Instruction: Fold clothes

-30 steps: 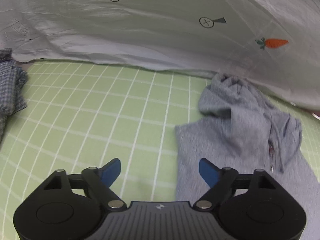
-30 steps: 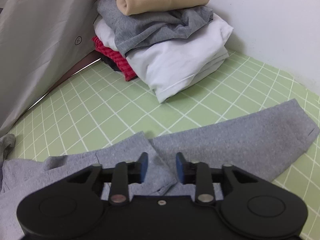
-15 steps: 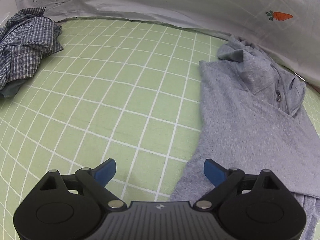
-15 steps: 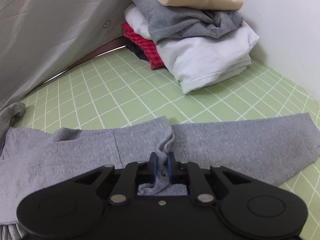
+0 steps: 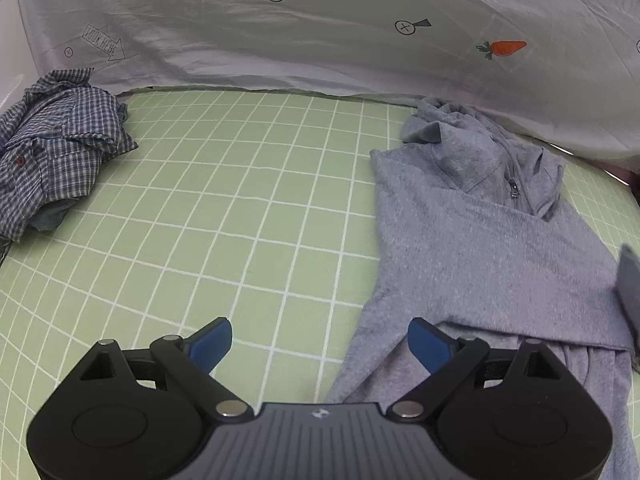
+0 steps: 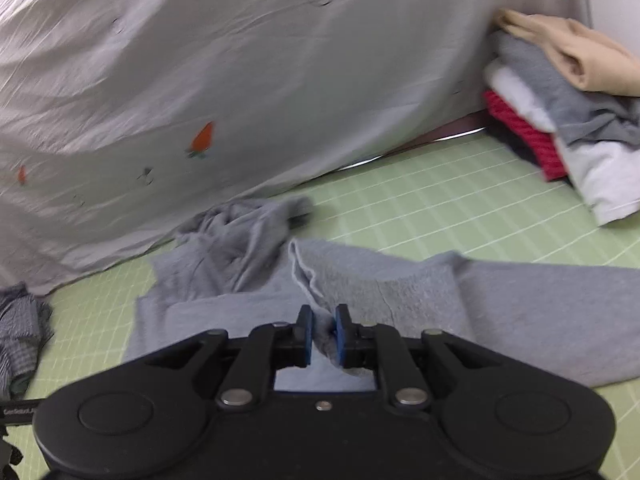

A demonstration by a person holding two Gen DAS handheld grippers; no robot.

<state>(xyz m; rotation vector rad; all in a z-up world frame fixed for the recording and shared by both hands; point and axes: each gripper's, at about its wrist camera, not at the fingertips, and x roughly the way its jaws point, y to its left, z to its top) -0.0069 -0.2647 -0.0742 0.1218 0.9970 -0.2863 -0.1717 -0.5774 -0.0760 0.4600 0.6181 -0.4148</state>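
Grey zip-neck sweater [image 5: 480,240] spread on a green gridded table [image 5: 240,200], collar bunched toward the far edge against a hanging white sheet [image 5: 320,40] printed with small carrots and markers; one sleeve stretched out sideways across the table toward the right in the right wrist view

Right tongs [image 6: 321,334] nearly closed with a pinched ridge of grey sweater fabric between the blue pads, jaws opening slightly at this moment yet fabric looking gripped and pulled up off the table into a raised fold. A second ago, open above flat cloth near the armpit; half a second ago, clamped on that cloth; now swung round to face the sheet, picture blurred by the motion. Judged meaning: side fold begun, sleeve or side panel about to be carried across the body

Left tongs [image 5: 320,344] wide apart, grasping nothing, hovering over the sweater's near left edge and bare table beside it. Drawn back from the collar over the last second, so more of the table showing. Likely waiting to pin or take the hem

Further out: crumpled blue checked shirt [image 5: 52,152] at the table's far left, unfolded; stack of folded clothes [image 6: 568,120] at far right, tan piece on top, grey, white and red beneath, well apart from the sweater
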